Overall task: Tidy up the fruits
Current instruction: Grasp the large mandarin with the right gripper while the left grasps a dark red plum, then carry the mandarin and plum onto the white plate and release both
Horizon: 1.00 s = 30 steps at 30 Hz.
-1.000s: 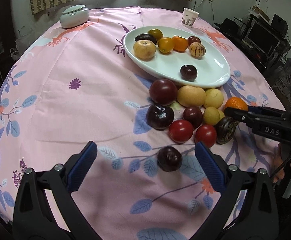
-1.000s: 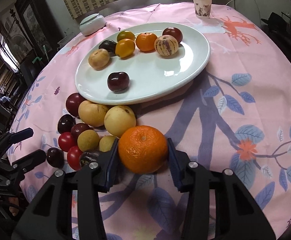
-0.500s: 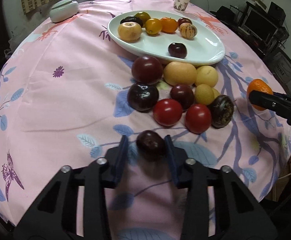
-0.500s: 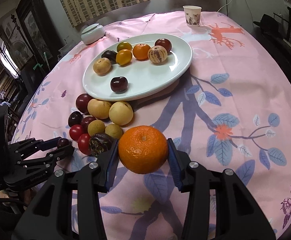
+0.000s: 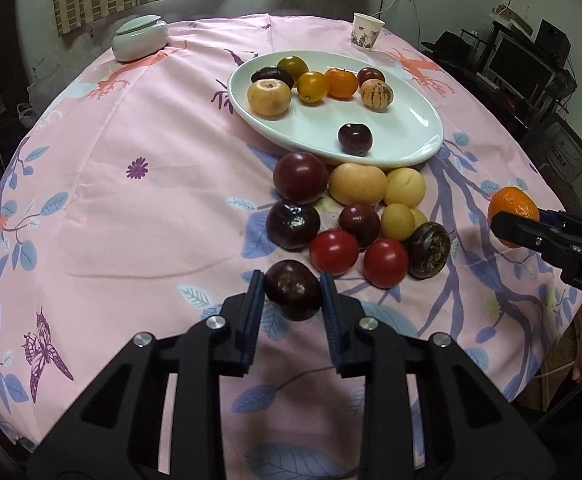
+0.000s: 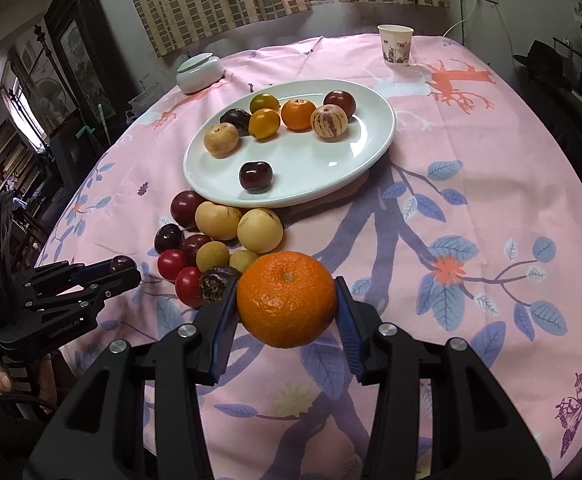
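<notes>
My left gripper (image 5: 293, 300) is shut on a dark purple plum (image 5: 293, 289), held just above the pink cloth in front of the fruit pile (image 5: 351, 216). That same plum (image 6: 121, 263) shows small in the right wrist view at the left gripper's tips. My right gripper (image 6: 287, 306) is shut on a large orange (image 6: 286, 298), lifted off the cloth to the right of the pile (image 6: 215, 248). A white oval plate (image 5: 407, 136) beyond the pile holds several fruits, among them a lone dark plum (image 5: 355, 139) near its front. The plate (image 6: 355, 160) is also ahead of the right gripper.
A paper cup (image 5: 366, 31) stands at the table's far edge and a pale lidded jar (image 5: 141, 37) at the far left. The pink floral cloth (image 5: 131, 208) slopes off at the round table's edges. Dark furniture and shelves surround the table.
My left gripper closed from wide open onto the dark plum and has lifted it slightly. The right gripper rose with the orange, away from the pile.
</notes>
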{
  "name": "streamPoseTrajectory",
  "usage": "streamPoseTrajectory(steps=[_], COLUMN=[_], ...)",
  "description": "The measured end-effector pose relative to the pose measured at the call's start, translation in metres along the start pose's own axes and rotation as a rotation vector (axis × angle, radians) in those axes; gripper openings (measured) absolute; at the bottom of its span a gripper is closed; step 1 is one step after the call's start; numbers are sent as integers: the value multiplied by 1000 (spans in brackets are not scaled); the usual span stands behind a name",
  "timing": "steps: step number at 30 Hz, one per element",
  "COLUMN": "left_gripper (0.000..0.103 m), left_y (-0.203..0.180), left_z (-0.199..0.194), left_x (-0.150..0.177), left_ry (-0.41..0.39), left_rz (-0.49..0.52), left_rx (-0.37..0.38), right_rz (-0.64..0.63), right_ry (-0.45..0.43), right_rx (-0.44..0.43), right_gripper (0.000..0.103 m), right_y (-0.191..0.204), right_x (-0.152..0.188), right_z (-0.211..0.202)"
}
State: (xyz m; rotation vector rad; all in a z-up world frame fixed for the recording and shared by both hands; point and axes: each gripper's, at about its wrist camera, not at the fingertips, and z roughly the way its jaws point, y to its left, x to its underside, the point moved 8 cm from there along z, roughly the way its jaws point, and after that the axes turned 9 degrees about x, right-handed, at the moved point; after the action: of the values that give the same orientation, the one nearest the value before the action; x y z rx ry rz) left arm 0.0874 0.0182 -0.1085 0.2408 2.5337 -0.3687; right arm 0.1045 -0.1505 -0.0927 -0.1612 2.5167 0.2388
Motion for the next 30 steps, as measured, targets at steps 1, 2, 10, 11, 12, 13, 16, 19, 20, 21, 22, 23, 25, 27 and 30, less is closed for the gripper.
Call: streamPoseTrajectory(steps=[1,2,10,11,12,13,16,19,20,21,22,23,25,27,30], left_gripper=[28,28,28,28,28,28,28,28,29,29,29,29,29,29,29], left_y=[-1,-1,-4,-5,-6,-7,-11,-12,-12,-11,-9,-7,-5,-5,-10], left_z=[-1,-2,-7,-8,-9,-10,-12,-13,-11,-6,0,7,25,47,83], left_x=[-2,-4,-19,-22,-25,-30,-46,-77,-89,-105,-121,-136,-172,-204,-238], left_ry=[-4,-7,-19,-24,-28,-32,-37,-54,-57,-53,-47,-39,-30,-18,3], left_rz=[4,8,26,31,39,46,69,103,110,111,98,86,70,58,64], left_rx=[0,1,6,5,5,5,18,14,10,6,8,12,14,20,7], right_rz=[0,2,5,4,3,1,-17,-55,-71,-84,-95,-105,-131,-163,-216], right_ry=[-3,-5,4,6,7,8,7,-5,-12,-18,-27,-32,-37,-40,-50], right_rx=[-1,-1,-1,0,-2,-5,-8,4,17,29,46,62,102,166,205], right_gripper=[47,47,47,47,47,47,47,47,47,47,47,47,47,47,46], right_y=[0,-1,-4,-4,-3,-3,-1,0,-2,-3,-6,-9,-17,-27,-30], right_x=[-1,-2,-5,-5,-6,-8,-16,-35,-45,-54,-65,-75,-95,-116,-138], right_z=[-1,-1,2,3,4,6,9,14,17,20,24,29,42,59,82])
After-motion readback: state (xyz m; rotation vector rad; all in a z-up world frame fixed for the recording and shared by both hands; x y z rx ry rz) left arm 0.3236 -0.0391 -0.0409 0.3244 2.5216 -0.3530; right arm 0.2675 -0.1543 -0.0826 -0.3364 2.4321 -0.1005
